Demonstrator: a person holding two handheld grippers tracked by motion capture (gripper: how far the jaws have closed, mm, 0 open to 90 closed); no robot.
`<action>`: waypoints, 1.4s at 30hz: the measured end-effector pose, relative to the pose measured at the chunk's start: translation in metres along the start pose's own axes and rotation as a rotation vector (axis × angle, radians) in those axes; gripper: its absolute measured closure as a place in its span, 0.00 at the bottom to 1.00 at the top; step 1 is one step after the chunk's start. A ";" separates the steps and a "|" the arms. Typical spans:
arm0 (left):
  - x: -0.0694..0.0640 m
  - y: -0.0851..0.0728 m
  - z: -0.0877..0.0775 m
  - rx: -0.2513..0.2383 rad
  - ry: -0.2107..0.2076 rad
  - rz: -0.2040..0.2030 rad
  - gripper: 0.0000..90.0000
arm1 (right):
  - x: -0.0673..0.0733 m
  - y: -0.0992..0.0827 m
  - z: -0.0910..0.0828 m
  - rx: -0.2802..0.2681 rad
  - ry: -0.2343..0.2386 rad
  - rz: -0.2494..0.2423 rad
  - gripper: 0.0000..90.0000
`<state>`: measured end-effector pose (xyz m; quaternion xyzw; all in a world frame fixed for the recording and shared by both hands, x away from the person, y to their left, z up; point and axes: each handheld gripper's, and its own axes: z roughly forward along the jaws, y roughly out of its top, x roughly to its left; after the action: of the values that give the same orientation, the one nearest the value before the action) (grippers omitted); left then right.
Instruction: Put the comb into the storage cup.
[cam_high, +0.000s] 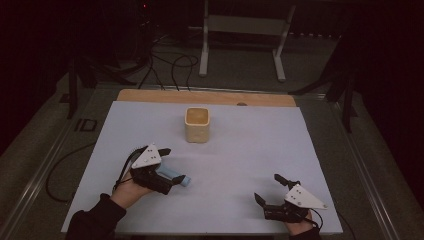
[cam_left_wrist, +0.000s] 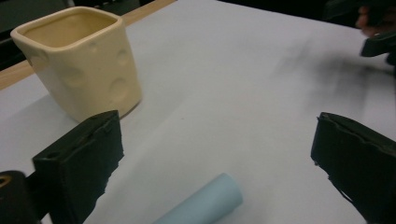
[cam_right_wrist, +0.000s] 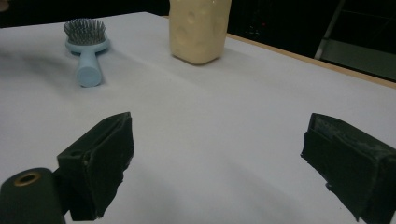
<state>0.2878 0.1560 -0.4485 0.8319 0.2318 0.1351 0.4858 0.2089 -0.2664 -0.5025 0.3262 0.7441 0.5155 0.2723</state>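
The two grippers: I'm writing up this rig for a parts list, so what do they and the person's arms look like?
Both the left gripper and the right gripper have black bodies, two blocky black jaws and a grey three-cornered plate with small dark dots on top. A thin black cable trails from each. The left arm wears a dark sleeve.

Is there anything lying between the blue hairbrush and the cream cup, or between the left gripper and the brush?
Nothing visible. The left gripper is open, its jaws either side of the hairbrush handle, and bare white table runs from there to the cream cup.
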 end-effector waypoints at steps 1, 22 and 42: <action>0.001 -0.001 0.005 -0.001 0.002 0.000 0.03 | 0.000 0.000 -0.001 0.001 -0.001 -0.002 0.10; 0.008 -0.021 0.047 0.114 -0.015 -0.085 0.44 | 0.002 -0.001 0.001 0.004 0.015 -0.002 0.10; 0.005 -0.020 0.069 0.231 -0.002 -0.077 0.99 | 0.002 -0.001 0.001 0.000 0.020 0.001 0.10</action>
<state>0.3183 0.1162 -0.5001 0.8728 0.2772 0.0881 0.3919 0.2083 -0.2649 -0.5036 0.3214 0.7467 0.5189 0.2645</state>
